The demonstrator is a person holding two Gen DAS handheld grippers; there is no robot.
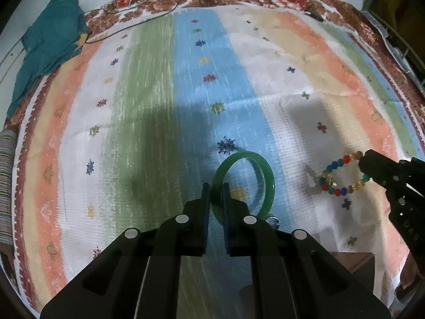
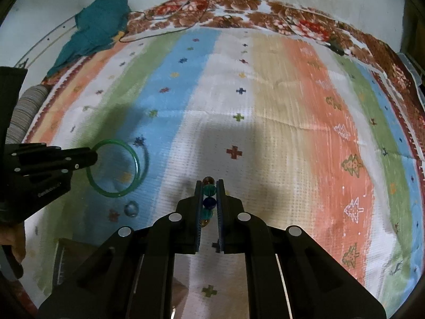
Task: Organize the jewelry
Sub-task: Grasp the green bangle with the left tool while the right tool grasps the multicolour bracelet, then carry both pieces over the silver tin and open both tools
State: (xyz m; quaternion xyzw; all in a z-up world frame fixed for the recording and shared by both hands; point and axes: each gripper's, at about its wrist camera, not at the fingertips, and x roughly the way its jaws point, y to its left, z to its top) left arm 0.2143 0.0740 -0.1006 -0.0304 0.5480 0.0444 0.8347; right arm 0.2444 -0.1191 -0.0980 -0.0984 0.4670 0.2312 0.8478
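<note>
My left gripper (image 1: 215,186) is shut on the rim of a green bangle (image 1: 267,180) and holds it upright above the striped cloth. It also shows in the right wrist view, where the left gripper (image 2: 93,156) grips the green bangle (image 2: 132,183) at its left edge. My right gripper (image 2: 209,182) is shut on a bracelet of coloured beads (image 2: 208,190). In the left wrist view the right gripper (image 1: 365,163) holds the bead bracelet (image 1: 336,186) at its right side, to the right of the bangle.
A striped cloth (image 1: 148,106) covers the surface. A small silver ring (image 2: 131,208) lies below the bangle. A teal cloth (image 1: 50,47) lies at the far left corner. Thin cables (image 1: 127,29) run along the far edge. A brown box edge (image 1: 356,260) shows near the bottom right.
</note>
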